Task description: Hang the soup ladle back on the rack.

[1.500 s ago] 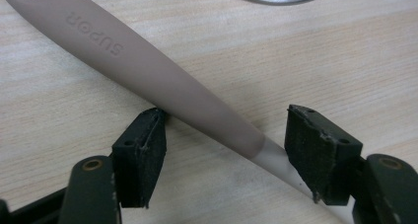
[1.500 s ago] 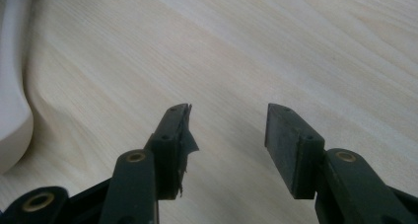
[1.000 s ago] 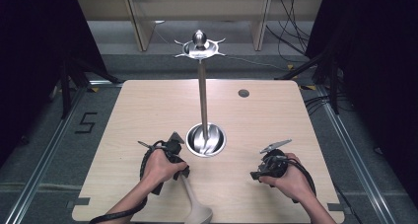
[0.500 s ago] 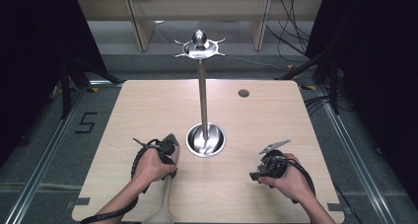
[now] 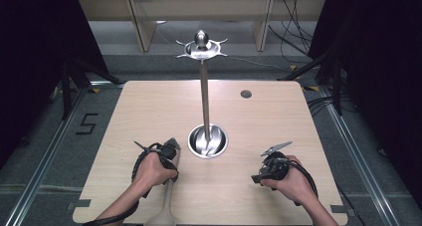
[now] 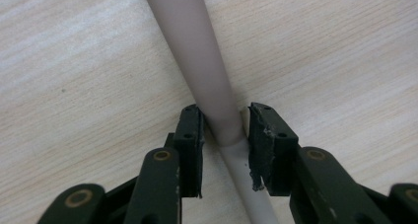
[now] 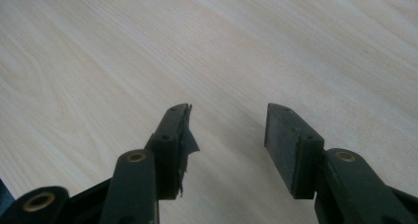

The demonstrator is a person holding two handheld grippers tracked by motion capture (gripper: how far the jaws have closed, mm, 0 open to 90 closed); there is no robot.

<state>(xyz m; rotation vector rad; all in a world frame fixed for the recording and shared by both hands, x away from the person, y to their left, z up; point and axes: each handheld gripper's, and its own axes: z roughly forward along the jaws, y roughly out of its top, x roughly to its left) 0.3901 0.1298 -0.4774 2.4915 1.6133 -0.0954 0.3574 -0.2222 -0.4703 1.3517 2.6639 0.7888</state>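
Note:
A long beige utensil lies on the wooden table, its wide end at the near edge. My left gripper holds the far end of its handle, just left of the stand's base. In the left gripper view the jaws are shut on the utensil's round handle, one pad on each side. My right gripper rests low over the table at the right. In its own view it stands open over bare wood with nothing between the pads.
A shiny metal stand rises from a round base at the table's middle, with a ring of hooks on top. A small dark hole marks the far right of the table. Cables and shelf legs lie beyond the far edge.
My left hand has shifted left and turned. The utensil swung with it, so its wide end moved from the lower right to point straight at the near edge. The right gripper stayed still.

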